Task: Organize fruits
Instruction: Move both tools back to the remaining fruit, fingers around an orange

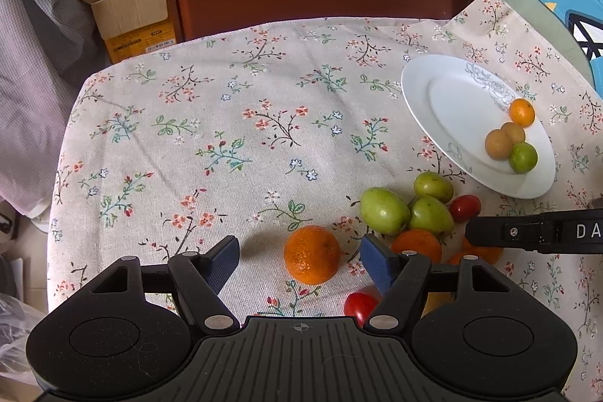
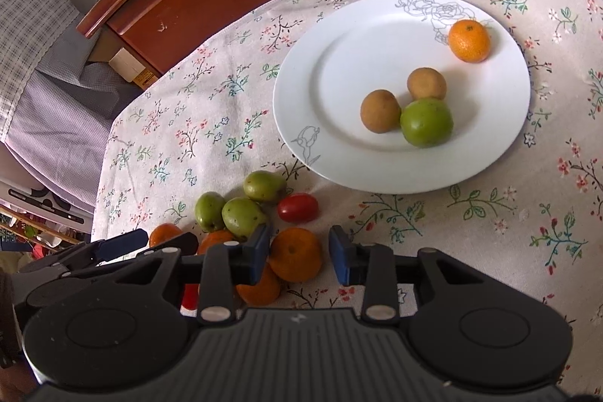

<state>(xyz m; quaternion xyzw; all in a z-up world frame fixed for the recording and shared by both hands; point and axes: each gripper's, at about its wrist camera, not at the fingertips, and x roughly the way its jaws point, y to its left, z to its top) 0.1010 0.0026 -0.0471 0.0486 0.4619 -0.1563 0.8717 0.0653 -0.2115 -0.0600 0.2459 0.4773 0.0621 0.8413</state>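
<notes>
Mandarin (image 1: 312,254) between spread left gripper (image 1: 299,260) jaws, untouched.

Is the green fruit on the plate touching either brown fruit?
Touching. In the right wrist view the green fruit presses against both brown fruits with no gap.

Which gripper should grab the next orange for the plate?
Right, probably. The right gripper is open with an orange between its fingers, and the plate lies just ahead. The left gripper also frames an orange, but its plate is off to the far right.
</notes>
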